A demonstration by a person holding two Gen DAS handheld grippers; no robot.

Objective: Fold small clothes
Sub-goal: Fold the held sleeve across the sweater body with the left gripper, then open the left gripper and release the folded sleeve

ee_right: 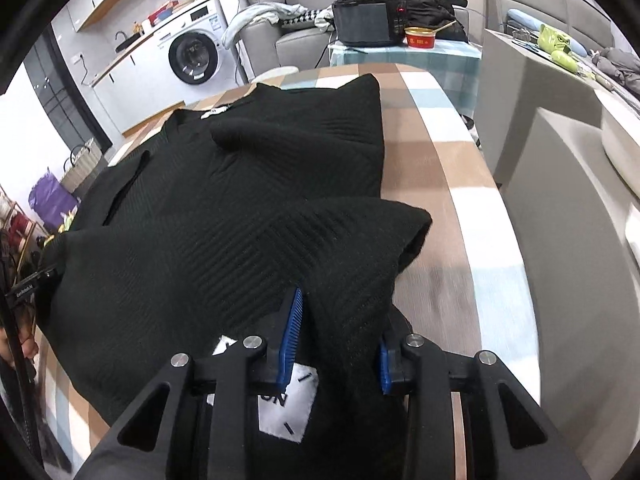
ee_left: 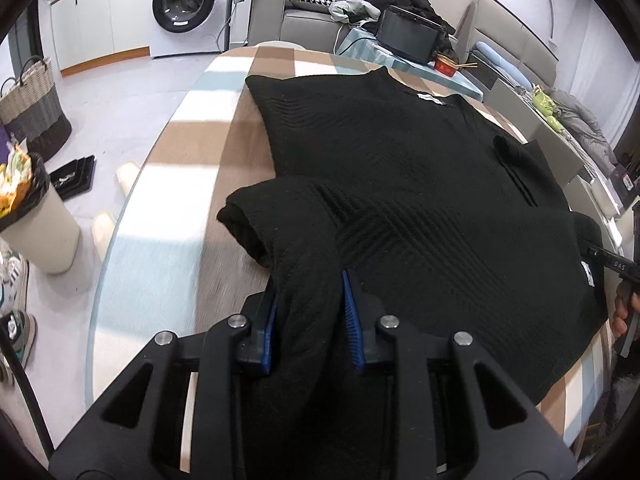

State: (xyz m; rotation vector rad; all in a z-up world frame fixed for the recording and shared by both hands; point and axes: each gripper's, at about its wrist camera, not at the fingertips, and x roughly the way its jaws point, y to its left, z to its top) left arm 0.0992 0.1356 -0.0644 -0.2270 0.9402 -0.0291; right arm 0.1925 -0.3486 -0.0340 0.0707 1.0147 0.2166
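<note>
Left wrist view: round table [ee_left: 168,184] under a checked cloth in brown, white and pale blue, with a black ribbed sweater [ee_left: 400,168] spread flat over most of it, collar toward the far edge. Sofa [ee_left: 304,20] and washing machine [ee_left: 188,4] behind, woven basket [ee_left: 32,112] on the floor at left. Left gripper [ee_left: 310,312] is clamped on a bunched fold of the sweater's near-left part, blue pads pressing the fabric from both sides. Right wrist view: right gripper [ee_right: 338,344] likewise clamped on a raised fold at the near-right part, fabric filling the gap between the pads. White label [ee_right: 286,408] lies just beside its left finger. Red bowl [ee_right: 420,38] on the side table beyond.
</note>
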